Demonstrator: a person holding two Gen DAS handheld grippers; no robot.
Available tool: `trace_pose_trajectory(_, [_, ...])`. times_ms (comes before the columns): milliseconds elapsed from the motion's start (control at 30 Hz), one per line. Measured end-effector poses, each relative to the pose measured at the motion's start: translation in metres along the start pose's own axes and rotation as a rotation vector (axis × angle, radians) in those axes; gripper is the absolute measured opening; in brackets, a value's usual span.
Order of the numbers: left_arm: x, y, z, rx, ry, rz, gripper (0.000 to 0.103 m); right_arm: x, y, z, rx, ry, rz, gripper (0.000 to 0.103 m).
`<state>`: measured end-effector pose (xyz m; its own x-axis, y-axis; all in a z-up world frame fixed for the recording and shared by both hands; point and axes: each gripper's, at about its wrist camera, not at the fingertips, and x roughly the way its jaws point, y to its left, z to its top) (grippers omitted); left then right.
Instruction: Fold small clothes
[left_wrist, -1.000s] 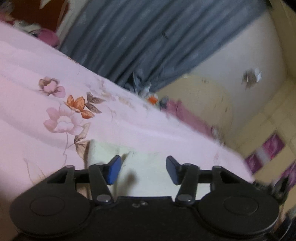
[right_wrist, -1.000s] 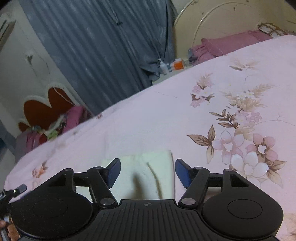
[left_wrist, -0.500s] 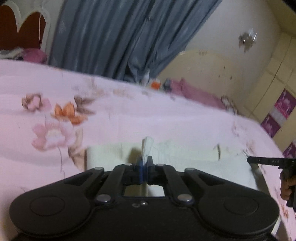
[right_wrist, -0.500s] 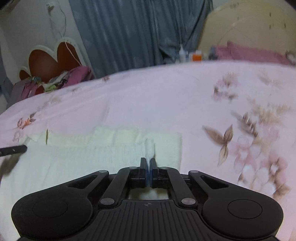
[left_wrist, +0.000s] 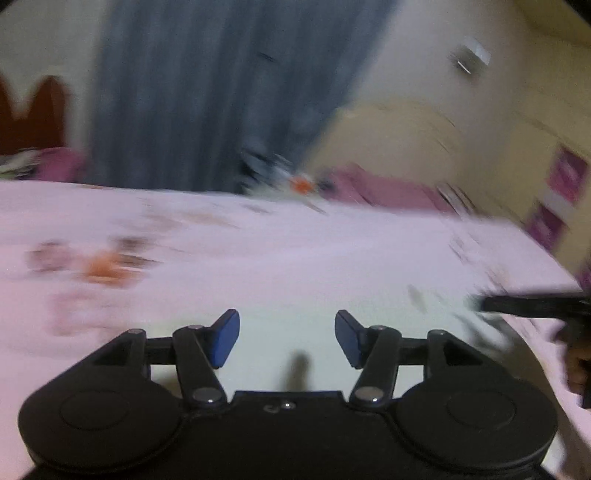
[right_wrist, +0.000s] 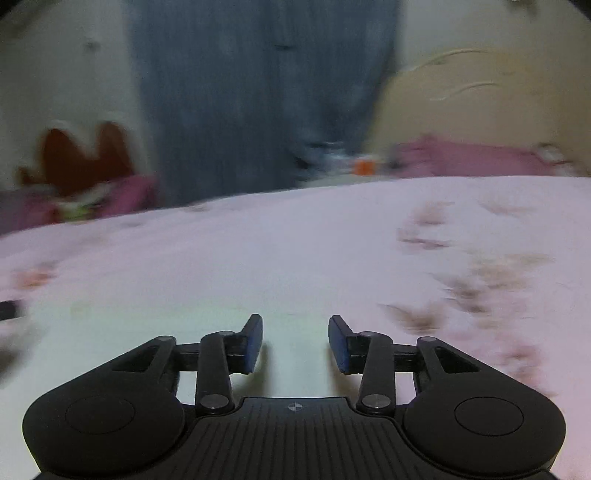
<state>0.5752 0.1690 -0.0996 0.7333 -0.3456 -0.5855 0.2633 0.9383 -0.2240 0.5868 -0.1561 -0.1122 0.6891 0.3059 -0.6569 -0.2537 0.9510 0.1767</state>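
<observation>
A pale cream garment (left_wrist: 288, 332) lies flat on the pink floral bedsheet (left_wrist: 258, 251), right under both grippers; it also shows in the right wrist view (right_wrist: 295, 332). My left gripper (left_wrist: 287, 341) is open and empty, its blue pads apart just above the cloth. My right gripper (right_wrist: 295, 343) is open and empty over the cloth too. The right gripper's black tip (left_wrist: 532, 306) shows at the right edge of the left wrist view. Both views are motion-blurred.
Grey curtains (right_wrist: 258, 92) hang behind the bed. A cream headboard (right_wrist: 480, 103) with pink pillows (right_wrist: 461, 158) stands at the far right. A red heart-shaped chair back (right_wrist: 81, 151) and small bottles (right_wrist: 364, 166) sit beyond the bed's far edge.
Both grippers were shut on pinches of the cream garment half a second ago. Both have now opened and let the cloth go, and both cameras are moving.
</observation>
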Motion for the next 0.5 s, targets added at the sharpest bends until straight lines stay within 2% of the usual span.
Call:
trace_pose_trajectory(67, [0.018, -0.027, -0.002, 0.054, 0.039, -0.031, 0.057, 0.016, 0.032, -0.005, -0.075, 0.042, 0.068, 0.040])
trace_pose_trajectory(133, [0.029, -0.042, -0.006, 0.057, 0.042, -0.054, 0.065, 0.025, 0.054, -0.010, -0.124, 0.057, 0.119, 0.040])
trace_pose_trajectory(233, [0.035, -0.035, -0.013, 0.041, 0.050, -0.022, 0.066, 0.028, 0.063, -0.016, -0.212, 0.055, 0.127, 0.040])
trace_pose_trajectory(267, [0.034, -0.024, -0.016, 0.037, 0.044, 0.006, 0.066, 0.028, 0.054, -0.017, -0.233, 0.057, 0.116, 0.040])
trace_pose_trajectory(333, [0.026, 0.005, -0.022, 0.017, 0.027, 0.054, 0.066, 0.023, 0.021, -0.016, -0.193, 0.047, -0.023, 0.040])
trace_pose_trajectory(367, [0.022, 0.016, -0.024, 0.008, 0.027, 0.041, 0.065, 0.020, -0.003, -0.016, -0.122, 0.054, -0.100, 0.040])
trace_pose_trajectory(433, [0.019, 0.020, -0.024, 0.057, 0.038, 0.041, 0.066, 0.015, -0.041, -0.015, -0.009, 0.074, -0.153, 0.040])
trace_pose_trajectory(500, [0.016, 0.010, -0.021, 0.080, 0.040, 0.068, 0.064, 0.012, -0.049, -0.012, -0.001, 0.092, -0.123, 0.040])
